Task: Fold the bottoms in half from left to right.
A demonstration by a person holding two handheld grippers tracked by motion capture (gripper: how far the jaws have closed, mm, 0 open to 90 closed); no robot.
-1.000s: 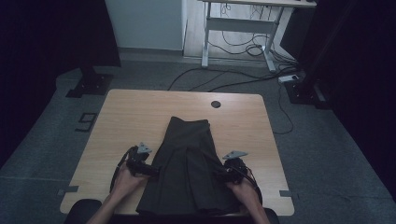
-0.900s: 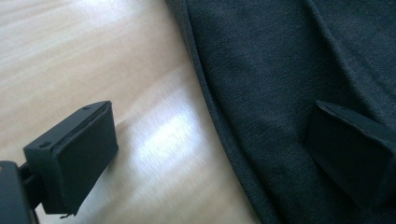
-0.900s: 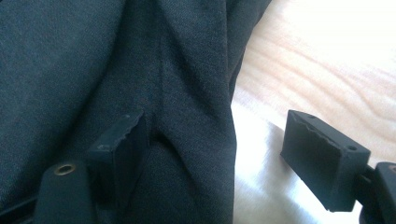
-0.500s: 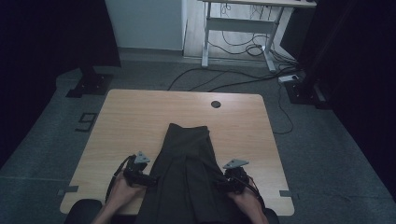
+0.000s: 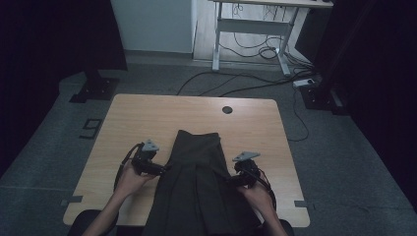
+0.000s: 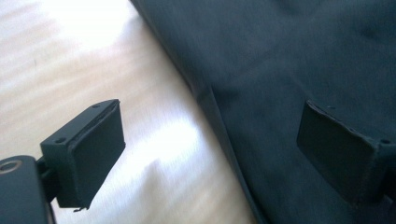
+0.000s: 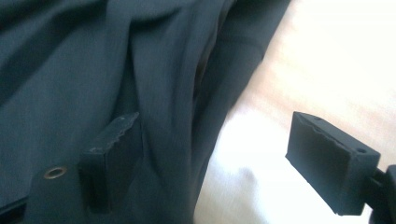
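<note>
On the light wooden table (image 5: 123,123), toward its near edge: a dark grey-green pleated cloth garment (image 5: 196,187), narrow at the far end, wider toward the person, hanging over the near rim. Lies flat in the middle of the table, between both hands.

At the left edge of the garment: the left gripper (image 5: 160,169), black with a grey three-cornered plate on top, held in the left hand (image 5: 130,179). Points toward the garment's side seam. Seen from the left gripper view: jaws standing wide apart, having just been closing a little, nothing pressed between the pads. One pad (image 6: 91,149) over bare wood, the other pad (image 6: 338,149) over the dark cloth; the garment's edge (image 6: 210,102) running diagonally through the gap between them, lower than the pads. Whether touching the cloth: cannot tell.

At the right edge of the garment: the right gripper (image 5: 231,179), same build, held in the right hand (image 5: 258,194). Seen from the right gripper view: jaws also apart, having just been opening further, nothing clamped. One pad (image 7: 112,158) over the folded cloth, the other pad (image 7: 327,158) over the bright table top; the garment's folded border (image 7: 219,107) passing between them, below.

On the far part of the table: a small round dark hole (image 5: 226,109), well apart from the garment.
</note>
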